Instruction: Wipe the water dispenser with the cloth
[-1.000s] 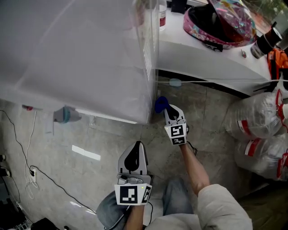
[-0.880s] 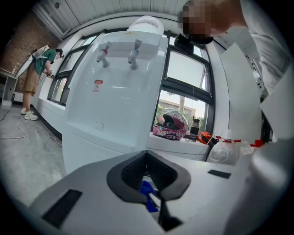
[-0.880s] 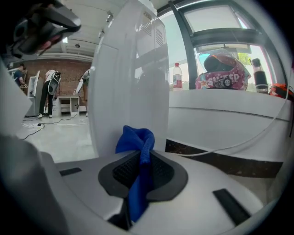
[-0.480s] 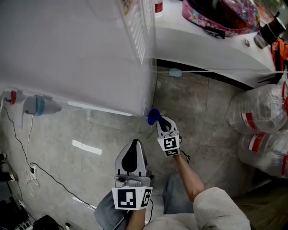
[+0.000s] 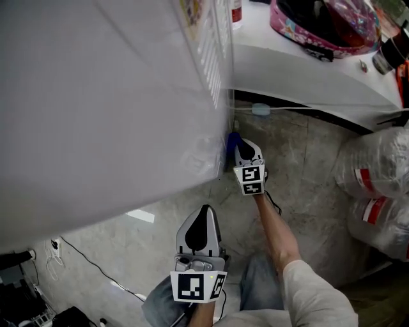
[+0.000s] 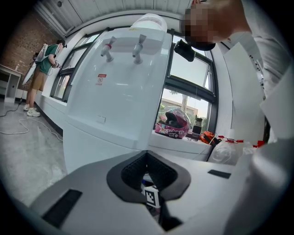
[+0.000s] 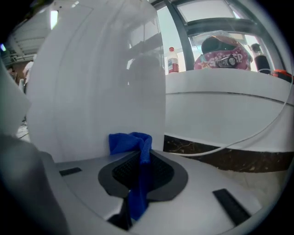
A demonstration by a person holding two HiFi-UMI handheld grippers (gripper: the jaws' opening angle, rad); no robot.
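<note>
The white water dispenser (image 5: 108, 96) fills the left of the head view. Its front with two taps (image 6: 123, 47) shows in the left gripper view. My right gripper (image 5: 243, 153) is shut on a blue cloth (image 5: 232, 142) and holds it against the dispenser's lower right side, near the corner. In the right gripper view the cloth (image 7: 134, 146) is pinched between the jaws, bunched at the tips against the white side wall (image 7: 96, 82). My left gripper (image 5: 200, 228) hangs lower, over the floor, shut and holding nothing. It points at the dispenser (image 6: 115, 101).
A white ledge (image 5: 300, 76) runs at the right with a pink helmet (image 5: 323, 25) and a bottle (image 5: 236, 9) on it. Clear plastic bags (image 5: 377, 185) lie on the floor at the right. Cables (image 5: 83, 255) trail at lower left. A person (image 6: 41, 69) stands far off.
My right gripper dipped with the cloth to the dispenser's bottom corner, then came back up along its side. The head view has swung, so the dispenser fills more of it.
</note>
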